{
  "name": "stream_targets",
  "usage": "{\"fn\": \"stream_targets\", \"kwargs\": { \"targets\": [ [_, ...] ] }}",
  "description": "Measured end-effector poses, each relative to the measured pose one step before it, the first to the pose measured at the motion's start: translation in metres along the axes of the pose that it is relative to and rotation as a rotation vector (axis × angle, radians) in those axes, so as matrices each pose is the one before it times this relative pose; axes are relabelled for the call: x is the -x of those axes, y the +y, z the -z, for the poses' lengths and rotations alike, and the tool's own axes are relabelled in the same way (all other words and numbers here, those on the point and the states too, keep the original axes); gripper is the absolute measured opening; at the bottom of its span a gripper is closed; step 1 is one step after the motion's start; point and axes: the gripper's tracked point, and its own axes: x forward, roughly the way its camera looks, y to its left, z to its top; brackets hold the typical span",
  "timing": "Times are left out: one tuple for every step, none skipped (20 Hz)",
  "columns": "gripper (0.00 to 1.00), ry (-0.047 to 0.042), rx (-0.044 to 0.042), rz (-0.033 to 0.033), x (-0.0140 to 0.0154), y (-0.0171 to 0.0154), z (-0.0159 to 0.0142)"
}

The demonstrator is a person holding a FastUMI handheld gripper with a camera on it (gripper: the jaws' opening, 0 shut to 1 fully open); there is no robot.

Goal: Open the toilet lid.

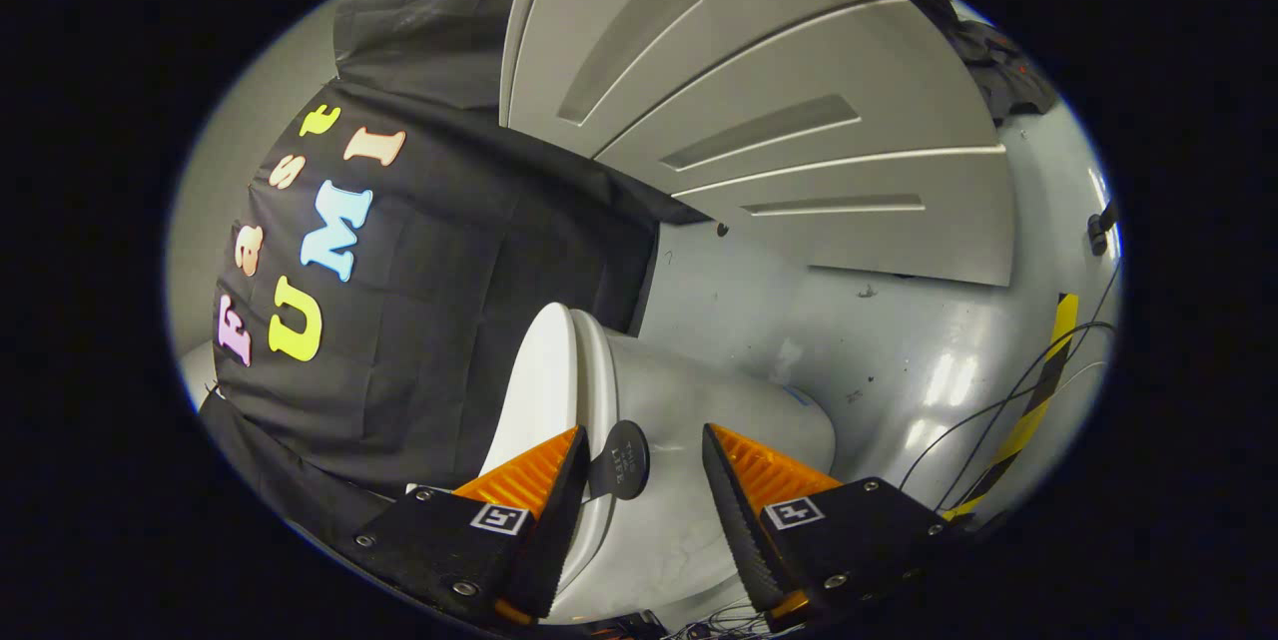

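My claw (pixel 644 480) open, toilet lid (pixel 544 390) just ahead of my fingers.
Lid edge and round black tab (pixel 619 460) sit between them, untouched; toilet (pixel 719 420) base cut off.

Toilet lid (pixel 544 390) glossy smooth plastic; booth wall (pixel 449 301) matt cloth; floor (pixel 899 360) shiny.

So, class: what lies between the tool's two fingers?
In the gripper view, the open tool straddles the toilet: the lid's edge and a round black tag sit between its fingers, neither pressing.
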Motion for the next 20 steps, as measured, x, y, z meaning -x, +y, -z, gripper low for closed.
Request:
{"fn": "stream_targets", "kwargs": {
  "targets": [
    [0.67, 0.00807, -0.00282, -0.01242, -0.00276, 0.00199, 0.00151],
    [0.64, 0.00902, -0.00175, -0.00449, -0.00337, 0.00171, 0.00125],
    [0.57, 0.00683, 0.00063, -0.00383, -0.00236, 0.00112, 0.00096],
    [0.5, 0.009, -0.00117, -0.00595, -0.00234, 0.00169, 0.00227],
    [0.43, 0.01264, 0.00006, -0.00993, -0.00202, 0.00307, 0.00237],
    [0.39, 0.00244, 0.00333, -0.00032, -0.00067, 0.00035, -0.00053],
    [0.31, 0.00468, -0.01041, -0.00189, -0.00142, -0.00093, -0.00077],
    [0.24, 0.00482, -0.01383, -0.00353, 0.00272, 0.00157, 0.00014],
    [0.2, -0.0044, -0.01091, -0.00948, 0.00007, 0.00234, -0.00117],
    [0.17, -0.00752, -0.0025, -0.00783, 0.00072, 0.00211, -0.00035],
    [0.12, -0.00905, -0.00166, -0.01183, 0.00107, 0.0029, -0.00093],
    [0.09, -0.008, 0.00509, 0.00433, 0.00087, 0.00064, -0.00025],
    [0.04, -0.0089, 0.0098, 0.01225, 0.00132, 0.00057, -0.00008],
    [0.03, -0.0068, 0.01483, 0.01624, 0.00015, 0.00228, 0.0],
    [0.01, 0.00054, 0.0181, 0.02142, 0.00094, 0.00077, 0.00004],
    [0.01, 0.0078, 0.01375, 0.02291, 0.00249, 0.00184, 0.00097],
    [0.0, 0.00952, 0.01382, 0.01822, 0.00203, 0.00207, 0.00039],
    [0.0, 0.00181, 0.01525, 0.01039, 0.00064, 0.00474, -0.00199],
    [0.0, 0.0026, 0.01419, 0.00256, 0.00273, 0.00536, -0.00182],
    [0.0, 0.00137, 0.00441, -0.00007, 0.00321, 0.0052, -0.00168]
  ]
}}
